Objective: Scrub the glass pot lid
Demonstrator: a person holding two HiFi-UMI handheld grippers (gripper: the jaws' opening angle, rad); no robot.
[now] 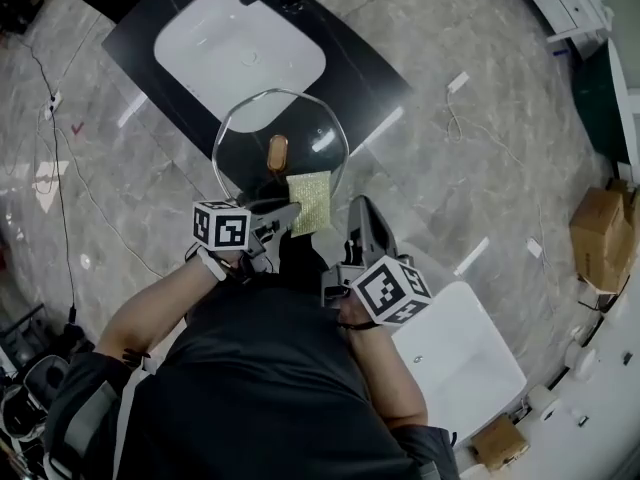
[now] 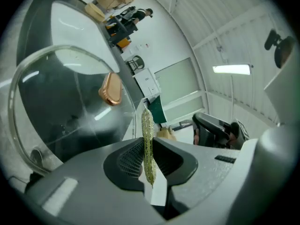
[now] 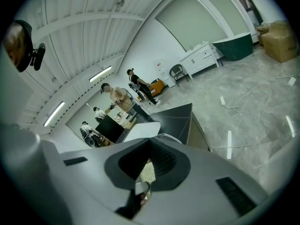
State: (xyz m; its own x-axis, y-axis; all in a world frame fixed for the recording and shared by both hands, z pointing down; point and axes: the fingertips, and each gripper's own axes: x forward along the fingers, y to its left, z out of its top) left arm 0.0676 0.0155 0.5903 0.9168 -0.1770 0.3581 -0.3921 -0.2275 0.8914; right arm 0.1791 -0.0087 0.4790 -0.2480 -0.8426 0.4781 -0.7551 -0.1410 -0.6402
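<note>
- Head view: a grey marble floor (image 1: 450,48) fills most of the frame, with a dark counter (image 1: 355,63) set across the top.
- A white sink basin (image 1: 240,53) sits in that counter.
- The glass pot lid (image 1: 250,133) is held up between the person and the basin. It overlaps the counter's near edge, and its clear dome faces the left gripper view (image 2: 61,107).
- The right gripper (image 1: 360,208) reaches the lid's lower right rim. In the right gripper view its jaws (image 3: 148,143) are closed together on the lid's edge, and the thin rim (image 3: 169,138) curves away just beyond them.
- The left gripper (image 1: 285,213) is below the lid. Its jaws (image 2: 149,144) are pinched narrow on a yellow-green glittery scrub pad (image 2: 148,135), seen edge-on.
- The scrub pad (image 1: 311,190) overlaps the lid's lower right part; whether it touches the glass cannot be told.
- A copper-coloured knob (image 1: 278,151) sits at the lid's centre (image 2: 111,89).
</note>
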